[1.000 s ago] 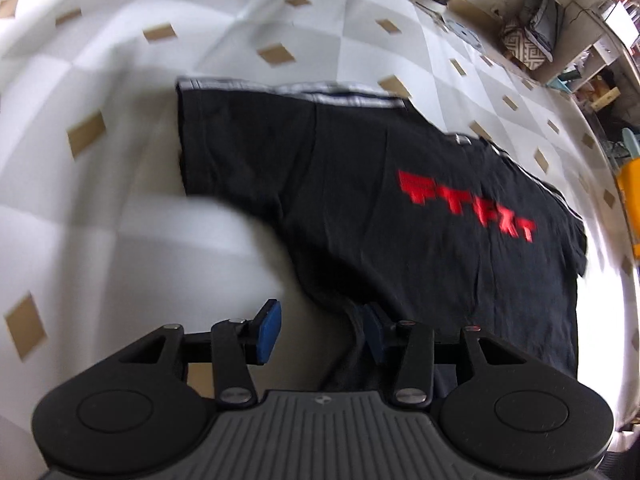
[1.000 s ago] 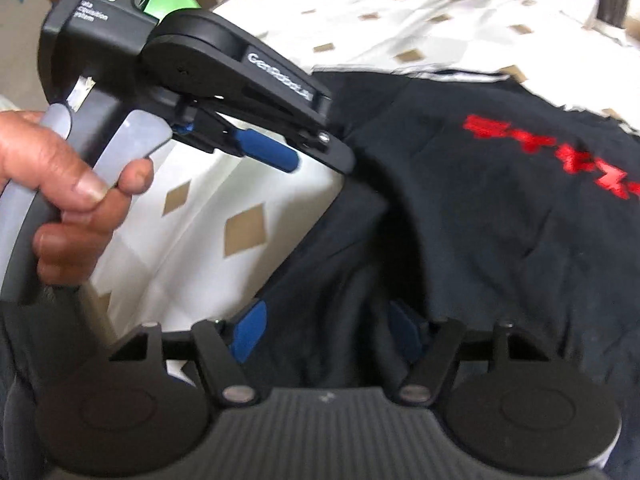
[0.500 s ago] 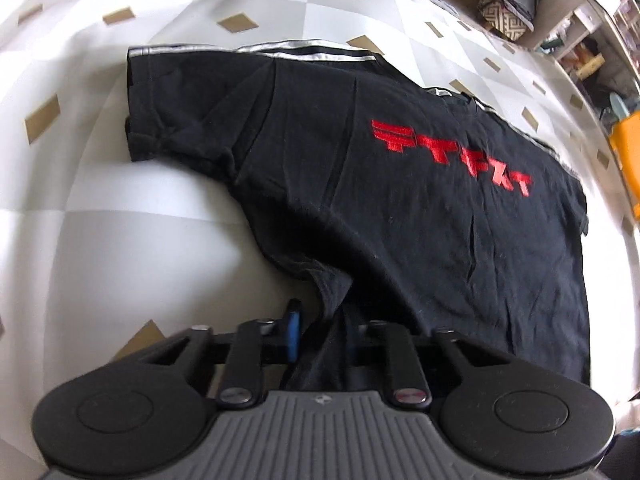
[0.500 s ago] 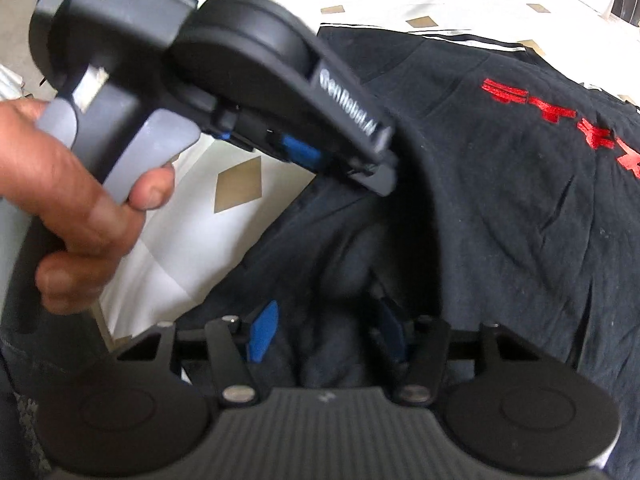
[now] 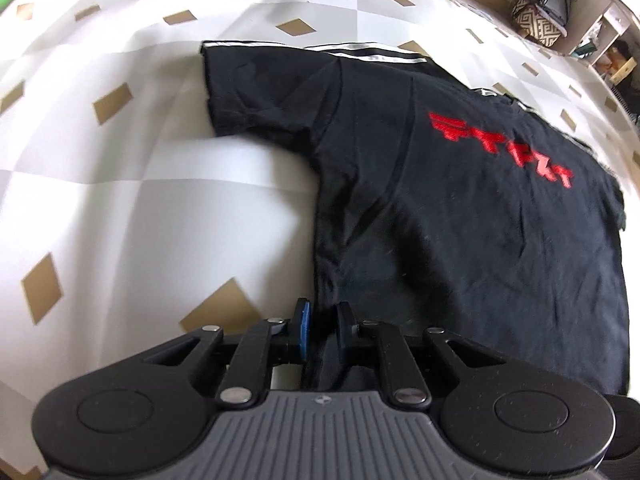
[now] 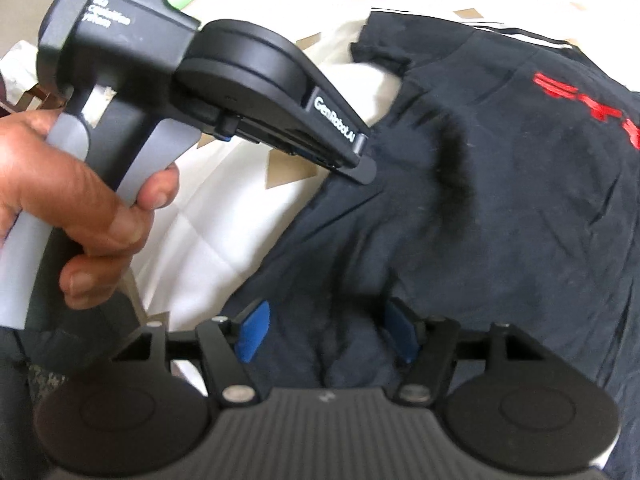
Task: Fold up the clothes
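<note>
Fabric of a black short-sleeved T-shirt with red lettering (image 5: pixel 460 208) lies spread on a white quilted bedcover with tan diamond patches (image 5: pixel 120 208); white stripes edge its far side; one sleeve points toward the left of the left wrist view. The left gripper (image 5: pixel 322 330) has its blue-padded fingers pressed together on the shirt's near side edge; the person's hand (image 6: pixel 80 208) grips its grey handle, seen from the right wrist camera. The right gripper (image 6: pixel 326 330) is spread wide, its blue pads either side of bunched dark cloth at the shirt's near edge, not pinching it.
</note>
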